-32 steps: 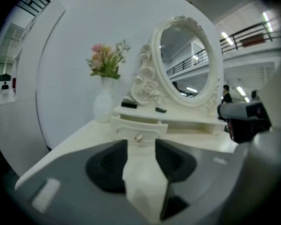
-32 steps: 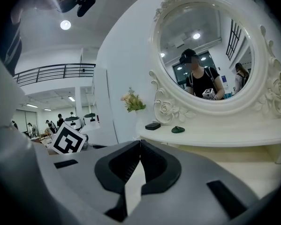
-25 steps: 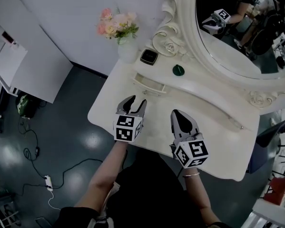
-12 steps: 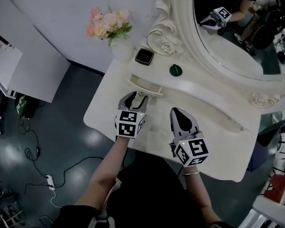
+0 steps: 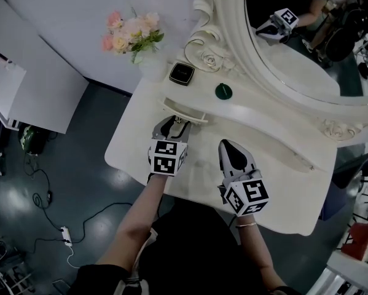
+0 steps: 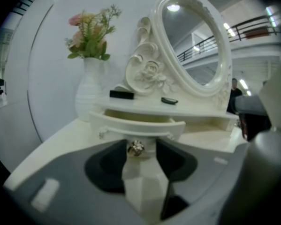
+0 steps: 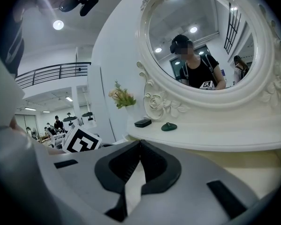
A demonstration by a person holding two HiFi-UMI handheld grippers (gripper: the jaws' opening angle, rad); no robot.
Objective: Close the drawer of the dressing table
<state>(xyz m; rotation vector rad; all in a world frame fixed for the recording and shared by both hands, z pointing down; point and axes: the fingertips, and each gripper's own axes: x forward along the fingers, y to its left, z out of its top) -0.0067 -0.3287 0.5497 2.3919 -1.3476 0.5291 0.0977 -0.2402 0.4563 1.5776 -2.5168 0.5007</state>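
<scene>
The white dressing table's small left drawer [image 5: 184,110] stands pulled out under the shelf; in the left gripper view its curved front [image 6: 135,124] fills the middle. My left gripper [image 5: 174,126] is right at the drawer front, jaws open. The drawer's small metal knob [image 6: 136,147] sits between the left gripper's [image 6: 139,143] tips, and the pads do not press on it. My right gripper [image 5: 229,145] hovers over the tabletop to the right, shut and empty. In the right gripper view the right gripper's [image 7: 140,143] jaws meet at their tips.
On the shelf stand a white vase of pink flowers [image 5: 129,34], a black box [image 5: 181,74] and a dark green lid [image 5: 223,91]. The oval mirror [image 5: 306,48] rises behind. The tabletop [image 5: 282,186] runs right. A cable and power strip [image 5: 62,233] lie on the floor at left.
My left gripper has moved forward to the drawer front, so the knob now sits between its tips. The right gripper has barely shifted.
</scene>
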